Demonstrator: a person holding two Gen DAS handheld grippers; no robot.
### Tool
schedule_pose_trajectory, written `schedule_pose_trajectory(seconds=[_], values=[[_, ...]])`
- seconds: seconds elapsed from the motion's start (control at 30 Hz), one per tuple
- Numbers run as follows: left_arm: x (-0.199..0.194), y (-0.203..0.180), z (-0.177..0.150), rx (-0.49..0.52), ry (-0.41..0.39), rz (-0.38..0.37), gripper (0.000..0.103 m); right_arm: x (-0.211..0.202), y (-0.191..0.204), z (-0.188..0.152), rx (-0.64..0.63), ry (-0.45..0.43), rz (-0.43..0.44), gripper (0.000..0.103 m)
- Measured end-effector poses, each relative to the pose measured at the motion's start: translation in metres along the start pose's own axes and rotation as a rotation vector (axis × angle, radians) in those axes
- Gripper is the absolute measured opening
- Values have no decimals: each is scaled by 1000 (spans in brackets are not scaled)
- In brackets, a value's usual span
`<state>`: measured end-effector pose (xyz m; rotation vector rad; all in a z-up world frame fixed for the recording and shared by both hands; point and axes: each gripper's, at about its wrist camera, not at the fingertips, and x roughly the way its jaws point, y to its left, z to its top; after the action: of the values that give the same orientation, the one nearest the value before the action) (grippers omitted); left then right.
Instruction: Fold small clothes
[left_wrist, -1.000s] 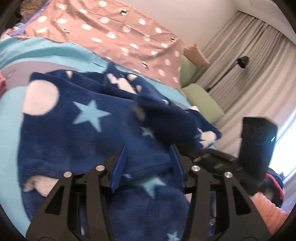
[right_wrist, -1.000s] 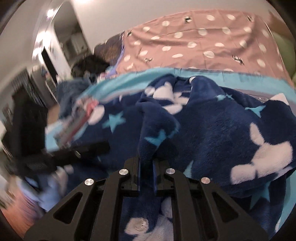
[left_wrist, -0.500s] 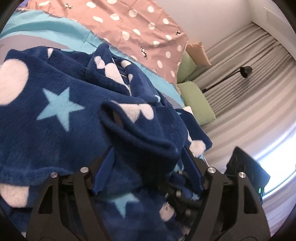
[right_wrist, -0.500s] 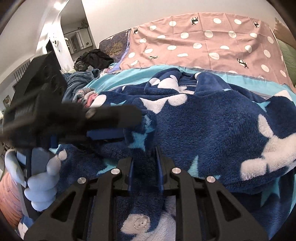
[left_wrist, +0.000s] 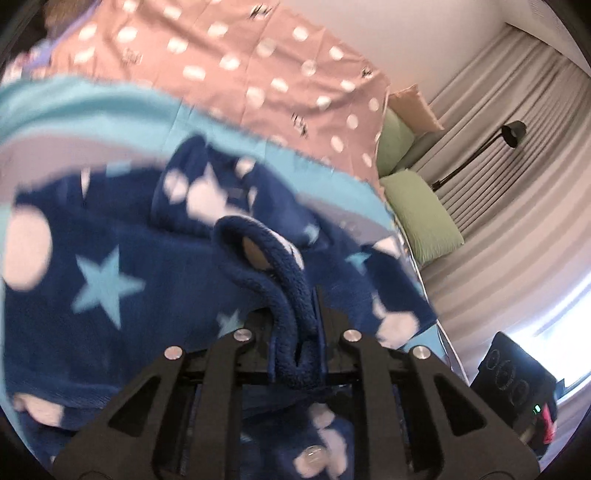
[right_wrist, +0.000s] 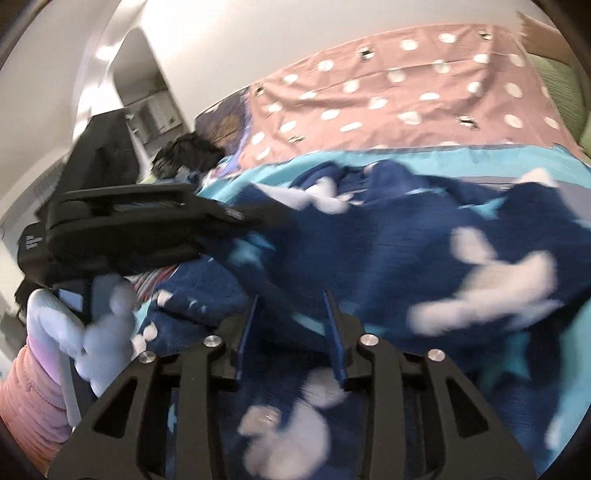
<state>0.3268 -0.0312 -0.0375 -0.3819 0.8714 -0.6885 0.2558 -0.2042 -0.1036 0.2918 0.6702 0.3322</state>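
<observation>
A: Status?
B: My left tool (left_wrist: 308, 328) clamps a fleece cuff of the star-print garment (left_wrist: 110, 280), crumpled on the bed (left_wrist: 74, 107). Right tool (right_wrist: 290, 328) is opening, pads clear of cloth. No fold completed; all folding remains.

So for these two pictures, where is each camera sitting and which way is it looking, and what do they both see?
Left wrist: sits on the left gripper, looks down its fingers across the bed to curtains; jaws shut on a fold of the navy star fleece.
Right wrist: sits on the right gripper, jaws opening over the fleece; the gloved left hand shows.
Shared: the fleece, the pink dotted cover, the turquoise blanket.
</observation>
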Motion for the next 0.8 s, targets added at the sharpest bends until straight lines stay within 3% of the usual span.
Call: schedule_pose_trajectory(seconds=[0.1,0.2,0.3,0.33,0.4,0.43,0.6,0.73,0.8], values=[[-21,-22,20,28,-49,-23,16,-7,-35,8,140,72,16,41],[-35,-49,40,63,-87,-42,16,-2,-68,6,276,125,92,41],[-46,-78,51,119,-119,-75,15,0,-96,-1,384,34,0,41],[-48,-86,52,133,-129,-79,16,-3,-111,-5,456,-15,-64,32],[-53,-101,55,155,-152,-89,16,-10,-130,-12,586,-55,-62,19],[-54,-107,57,163,-158,-94,16,-16,-136,-15,629,-79,-65,20],[-62,-124,62,206,-180,-72,16,-21,-137,-19,634,-86,-104,20],[-71,-112,64,192,-195,-50,16,-37,-124,-18,623,-85,-175,21],[-78,-102,64,176,-202,-38,16,-37,-117,-19,612,-61,-169,23]])
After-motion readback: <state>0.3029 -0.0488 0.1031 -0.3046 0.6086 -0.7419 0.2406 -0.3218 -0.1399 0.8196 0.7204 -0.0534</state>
